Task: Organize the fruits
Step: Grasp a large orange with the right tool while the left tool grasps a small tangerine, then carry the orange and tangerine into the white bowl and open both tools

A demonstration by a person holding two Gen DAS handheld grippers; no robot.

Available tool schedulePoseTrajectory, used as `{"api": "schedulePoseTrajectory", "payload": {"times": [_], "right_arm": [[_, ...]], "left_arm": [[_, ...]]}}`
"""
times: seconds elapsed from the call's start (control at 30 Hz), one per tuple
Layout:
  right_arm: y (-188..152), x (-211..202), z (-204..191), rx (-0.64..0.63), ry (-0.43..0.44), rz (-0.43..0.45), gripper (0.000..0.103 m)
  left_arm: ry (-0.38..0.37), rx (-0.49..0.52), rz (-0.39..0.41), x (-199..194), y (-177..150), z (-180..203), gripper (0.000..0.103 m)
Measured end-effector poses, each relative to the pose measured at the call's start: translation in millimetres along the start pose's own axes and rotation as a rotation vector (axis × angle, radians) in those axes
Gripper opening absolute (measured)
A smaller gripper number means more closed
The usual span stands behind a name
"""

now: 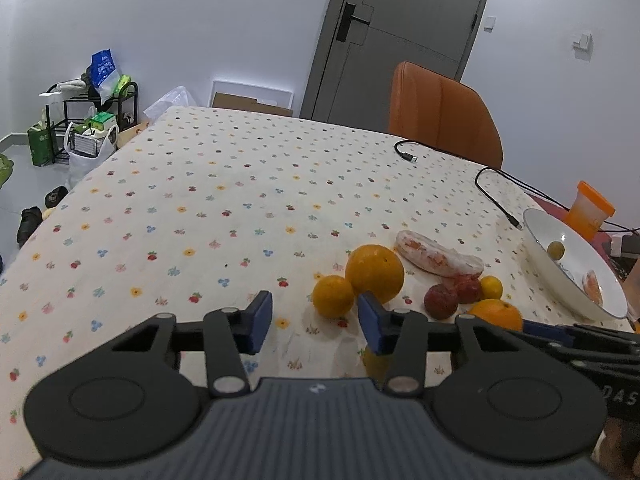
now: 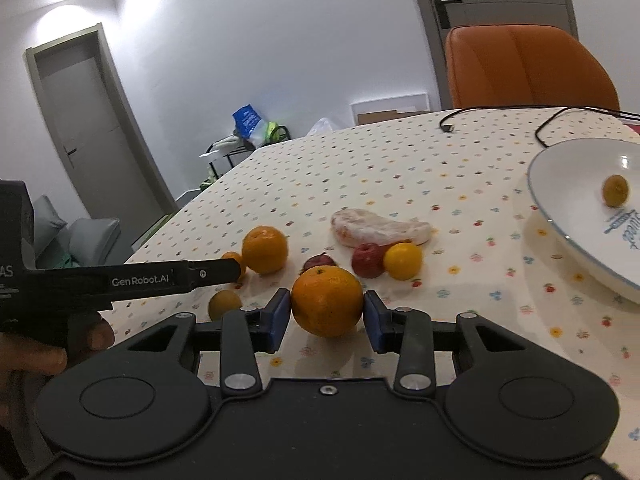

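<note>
The right tool (image 2: 326, 316) has its pads closed against an orange (image 2: 327, 301) low over the surface (image 2: 460, 320), near the white bowl (image 2: 560, 216); the left tool (image 1: 315, 322) hangs spread wide, gripping nothing

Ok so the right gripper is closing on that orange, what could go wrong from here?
1. The right gripper has its pads at the widest part of the round orange; a loose squeeze may let it slip and roll.
2. The red fruits and small yellow citrus sit just behind and could get knocked.
3. The white plate is shallow, so fruit dropped there may roll off.
</note>
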State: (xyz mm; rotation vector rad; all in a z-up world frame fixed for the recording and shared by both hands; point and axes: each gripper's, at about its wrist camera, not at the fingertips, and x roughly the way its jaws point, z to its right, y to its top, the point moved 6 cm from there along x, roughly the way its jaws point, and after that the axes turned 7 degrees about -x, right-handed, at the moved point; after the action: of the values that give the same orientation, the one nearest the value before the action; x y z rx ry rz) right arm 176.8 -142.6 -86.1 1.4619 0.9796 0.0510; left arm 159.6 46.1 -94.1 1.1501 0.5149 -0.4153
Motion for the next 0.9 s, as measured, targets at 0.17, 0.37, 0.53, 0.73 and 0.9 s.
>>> {"api": "schedulePoseTrajectory", "payload": {"times": [0.17,0.37,0.53,0.73,0.9], "right_arm": [[0.6,-8.1,11.5,0.020,-0.024,0.016,0.037],[1.0,-23.0,28.6,0.053,-0.056,0.050,0.037],[-0.4,-32.1,38.0,0.079,-0.075,0.076,0.037],[0.2,-48.2,45.8,0.093,-0.106,0.109,0.037],[-1.7,-64.9,57.6,0.108,-0.160,0.134,0.038]], "left_arm": [[0.002,0.010,0.000,6.5,3.9,2.0,0.030],[0.011,0.015,0.022,-0.9,6.7,5.8,0.022],[0.003,0.029,0.032,-10.7,8.7,14.9,0.022],[-0.028,0.055,0.044,-20.4,8.7,33.1,0.022],[-0.051,0.080,0.043,-21.3,7.9,55.2,0.022]]}}
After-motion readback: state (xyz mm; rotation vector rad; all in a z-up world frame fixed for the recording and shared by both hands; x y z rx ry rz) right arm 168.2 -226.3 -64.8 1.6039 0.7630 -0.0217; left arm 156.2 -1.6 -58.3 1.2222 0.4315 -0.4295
